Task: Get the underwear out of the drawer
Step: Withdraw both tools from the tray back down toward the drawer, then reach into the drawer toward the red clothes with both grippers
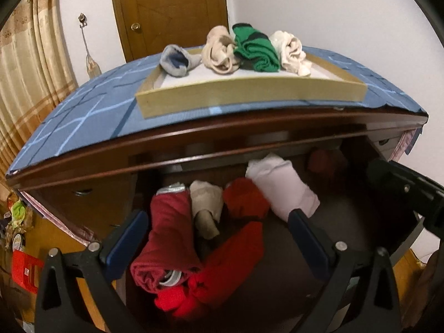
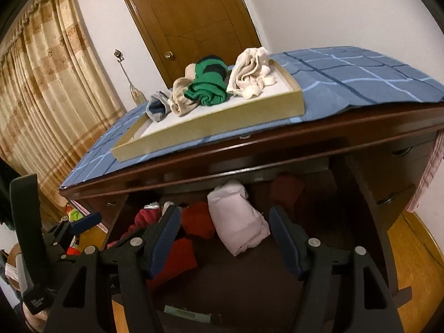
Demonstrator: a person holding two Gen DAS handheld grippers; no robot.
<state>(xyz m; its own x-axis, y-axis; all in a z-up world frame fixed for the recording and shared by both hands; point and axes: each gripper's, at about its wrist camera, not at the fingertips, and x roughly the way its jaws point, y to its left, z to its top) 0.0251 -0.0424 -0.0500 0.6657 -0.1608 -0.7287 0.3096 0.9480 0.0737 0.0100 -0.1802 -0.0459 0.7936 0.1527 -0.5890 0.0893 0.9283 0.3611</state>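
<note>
Both hand-held grippers gaping, nothing between the fingers: left hand-held gripper [image 1: 219, 222] over red rolls [image 1: 222, 266], right hand-held gripper [image 2: 224, 224] by pale pink roll [image 2: 238, 222] mid-drawer [image 2: 358, 183]. Soft, light, squashy; best pinched across the roll's fat middle.
</note>
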